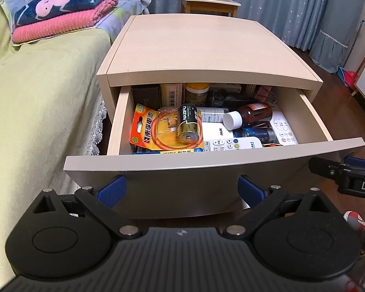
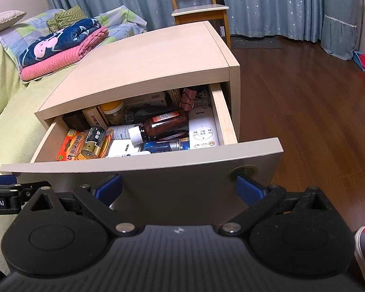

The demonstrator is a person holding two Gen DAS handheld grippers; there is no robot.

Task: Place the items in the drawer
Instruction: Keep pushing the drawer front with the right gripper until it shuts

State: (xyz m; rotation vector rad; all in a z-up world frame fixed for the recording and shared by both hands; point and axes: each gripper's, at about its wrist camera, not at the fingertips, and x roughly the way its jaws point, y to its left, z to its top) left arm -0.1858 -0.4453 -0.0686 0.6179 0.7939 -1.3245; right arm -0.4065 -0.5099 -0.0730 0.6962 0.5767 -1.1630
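Drawer (image 1: 214, 160) of the pale wooden nightstand (image 1: 202, 48) stands pulled out and full. At its left lies an orange battery pack (image 1: 158, 131) with a large gold-and-black battery (image 1: 187, 126) on top; to the right lie a brown bottle (image 1: 250, 115) with a white cap, a blue can (image 1: 255, 133) and white remotes (image 1: 233, 143). Left gripper (image 1: 180, 189) and right gripper (image 2: 178, 187) both hover at the near side of the drawer front, jaws spread wide and holding nothing. A bed (image 1: 36, 97) with folded blankets (image 1: 63, 14) sits to the left.
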